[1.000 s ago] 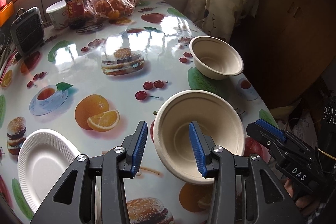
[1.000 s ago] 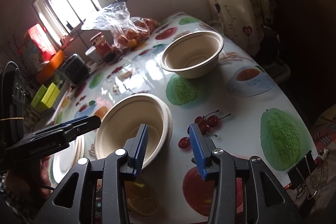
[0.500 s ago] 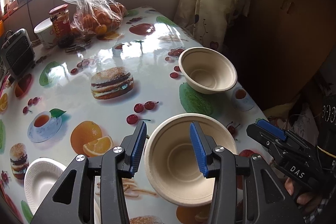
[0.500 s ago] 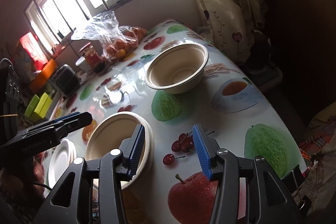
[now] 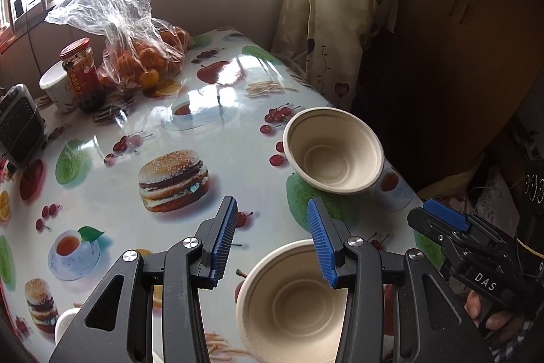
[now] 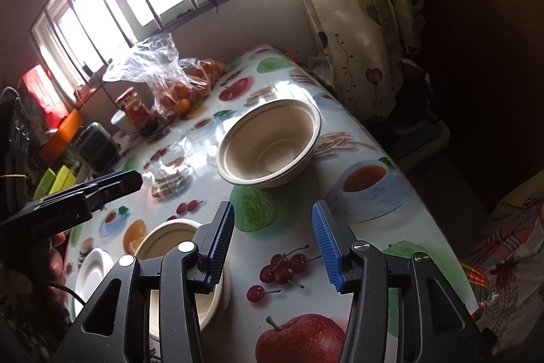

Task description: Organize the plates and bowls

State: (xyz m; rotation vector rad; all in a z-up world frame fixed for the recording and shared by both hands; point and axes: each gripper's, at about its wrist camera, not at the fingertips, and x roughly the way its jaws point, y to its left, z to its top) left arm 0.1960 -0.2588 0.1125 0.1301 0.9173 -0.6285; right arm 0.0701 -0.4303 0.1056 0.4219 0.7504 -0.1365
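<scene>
A beige paper bowl [image 5: 335,152] stands alone near the table's right edge; it also shows in the right wrist view [image 6: 270,145]. A second beige bowl [image 5: 289,305] sits near the front, seemingly nested in another, seen in the right wrist view [image 6: 163,240] too. A white paper plate [image 6: 93,264] lies left of it. My left gripper [image 5: 272,240] is open and empty, above the near bowl. My right gripper [image 6: 273,244] is open and empty, above the table between the two bowls.
A plastic bag of oranges [image 5: 136,33], a red-lidded jar [image 5: 81,70] and a white cup [image 5: 54,87] stand at the table's far end by the window. A small black heater [image 5: 18,125] is at the left. A curtain [image 5: 326,5] hangs beyond the right edge.
Both grippers have pulled back and up from the near bowl, which stays on the table. The far bowl now appears closer to both views' centres.
</scene>
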